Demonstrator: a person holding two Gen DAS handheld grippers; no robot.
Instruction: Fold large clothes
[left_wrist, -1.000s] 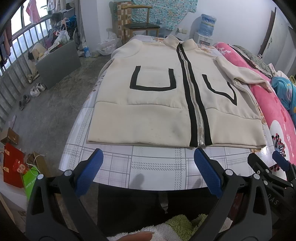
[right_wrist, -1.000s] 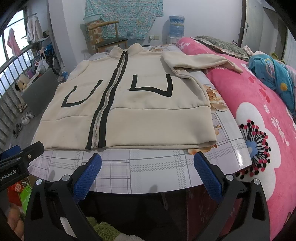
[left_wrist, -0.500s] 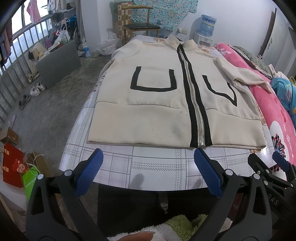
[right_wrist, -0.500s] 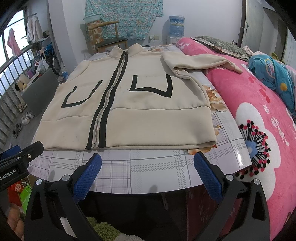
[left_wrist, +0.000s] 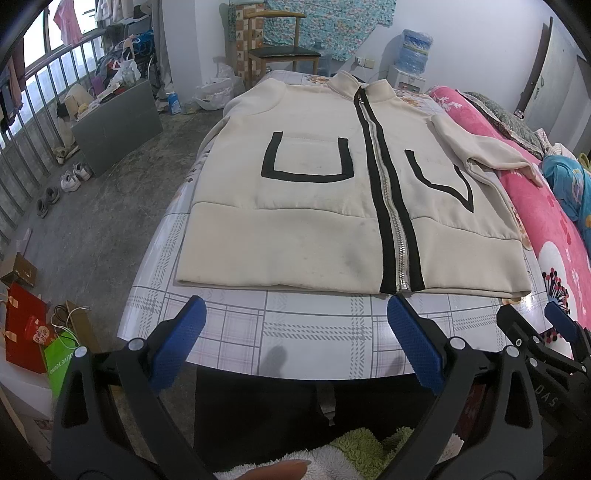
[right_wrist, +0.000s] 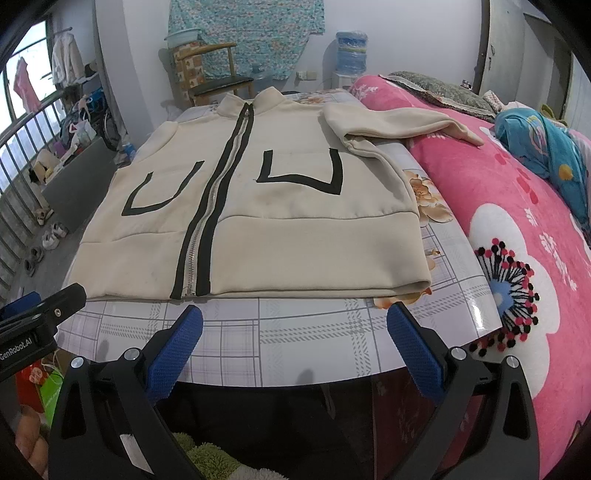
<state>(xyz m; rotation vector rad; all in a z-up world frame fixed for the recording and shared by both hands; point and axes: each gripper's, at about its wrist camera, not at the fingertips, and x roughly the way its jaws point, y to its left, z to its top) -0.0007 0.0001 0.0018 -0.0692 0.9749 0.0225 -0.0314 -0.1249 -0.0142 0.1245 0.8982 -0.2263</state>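
A cream zip-up jacket (left_wrist: 314, 221) with black trim lies flat, front up, on the table, collar at the far end; it also shows in the right wrist view (right_wrist: 280, 229). Its right sleeve (right_wrist: 399, 125) lies out over the pink blanket; the left sleeve hangs off the far side, mostly hidden. My left gripper (left_wrist: 295, 332) is open and empty, just short of the table's near edge, below the hem. My right gripper (right_wrist: 295, 332) is open and empty at the same edge, to the right of the left one.
The table (left_wrist: 314, 332) has a checked glossy cover. A pink flowered blanket (right_wrist: 517, 240) on a bed adjoins it on the right. A wooden chair (left_wrist: 284, 48) and a water dispenser (left_wrist: 413, 55) stand beyond. Bags (left_wrist: 37, 339) and shoes (left_wrist: 70, 177) lie on the floor at left.
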